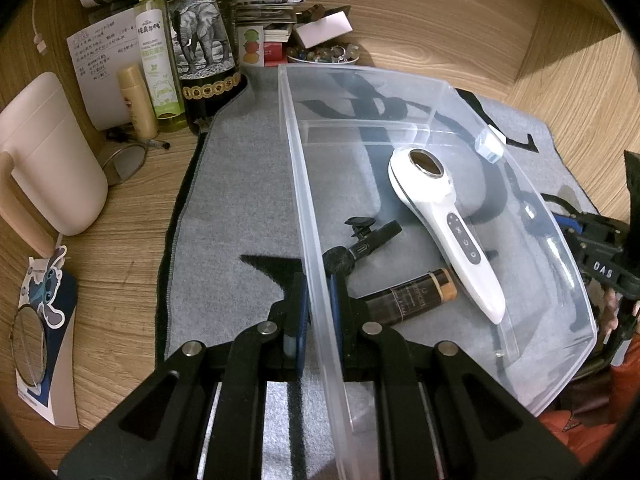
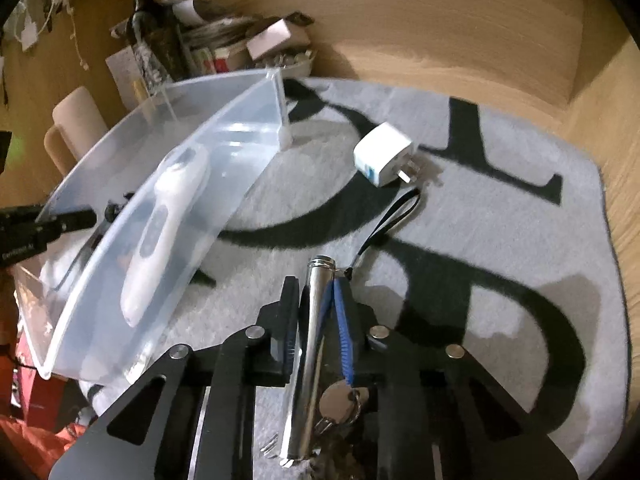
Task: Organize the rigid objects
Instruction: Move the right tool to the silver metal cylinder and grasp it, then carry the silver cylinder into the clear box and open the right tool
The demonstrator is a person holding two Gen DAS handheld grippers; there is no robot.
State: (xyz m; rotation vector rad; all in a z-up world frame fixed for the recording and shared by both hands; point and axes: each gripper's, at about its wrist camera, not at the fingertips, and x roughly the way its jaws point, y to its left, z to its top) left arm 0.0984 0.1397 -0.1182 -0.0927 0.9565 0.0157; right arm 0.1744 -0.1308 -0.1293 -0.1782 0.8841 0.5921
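Two grippers at work: the left gripper [image 1: 318,312] pinches the clear bin's [image 1: 552,248] near wall, steadying it on the grey mat [image 2: 500,216], while the right gripper [image 2: 316,320] clamps a silver flashlight [image 2: 310,344] just beside the bin, best lifted clear over the rim before release

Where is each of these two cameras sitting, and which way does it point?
Left wrist: sits on the left tongs, looking forward over the clear bin whose near wall they clamp; inside lie a white handheld device, a dark tube and a small black microphone.
Right wrist: sits on the right tongs, which grip a silver cylinder above the grey mat, facing a white plug.
Shared: the bin, the white device, the mat, the wine bottle.
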